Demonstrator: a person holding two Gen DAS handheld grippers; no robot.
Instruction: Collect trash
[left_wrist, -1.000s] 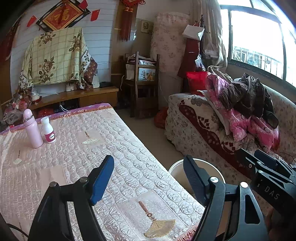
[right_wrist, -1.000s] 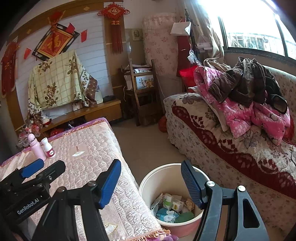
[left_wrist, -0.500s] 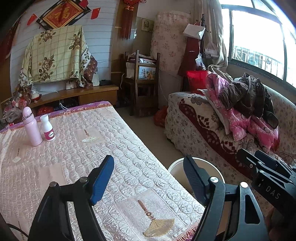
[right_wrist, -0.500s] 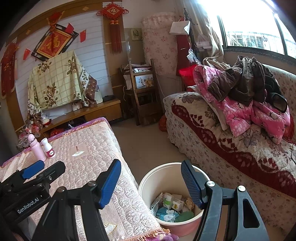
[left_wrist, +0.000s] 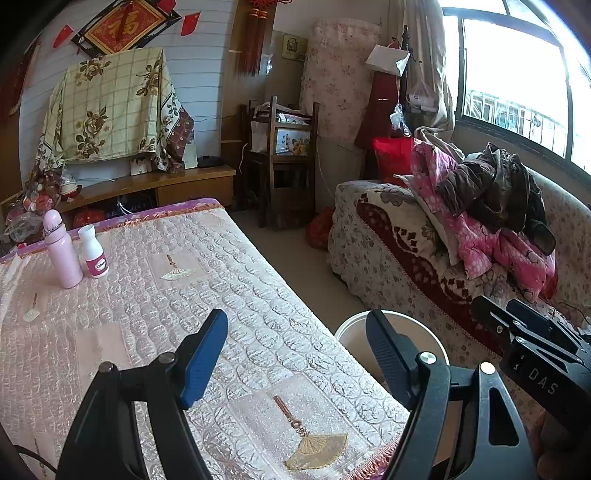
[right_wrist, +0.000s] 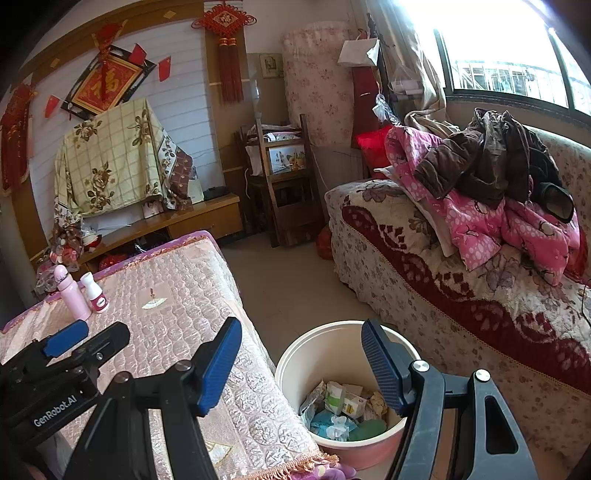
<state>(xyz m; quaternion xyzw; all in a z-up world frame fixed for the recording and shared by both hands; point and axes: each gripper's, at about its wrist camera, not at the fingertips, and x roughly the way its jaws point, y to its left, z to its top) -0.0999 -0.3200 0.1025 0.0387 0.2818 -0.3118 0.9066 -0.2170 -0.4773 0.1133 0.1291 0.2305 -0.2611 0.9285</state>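
Note:
A white bucket (right_wrist: 325, 354) with a pink base stands on the floor between the table and the sofa. Crumpled wrappers and paper trash (right_wrist: 341, 410) lie in its bottom. My right gripper (right_wrist: 301, 363) hovers open above the bucket with nothing between its blue pads. My left gripper (left_wrist: 295, 356) is open and empty over the table's near right corner; only the bucket's rim (left_wrist: 351, 328) shows past it. Each gripper's body appears at the edge of the other's view. A pink bottle (left_wrist: 62, 254) and a small white bottle (left_wrist: 94, 256) stand at the table's far left.
The table (left_wrist: 155, 306) wears a quilted pink cloth with fan motifs. A floral sofa (right_wrist: 461, 280) piled with pink and brown clothes runs along the right under the window. A wooden chair (left_wrist: 288, 162) and a low cabinet (left_wrist: 155, 188) stand at the back.

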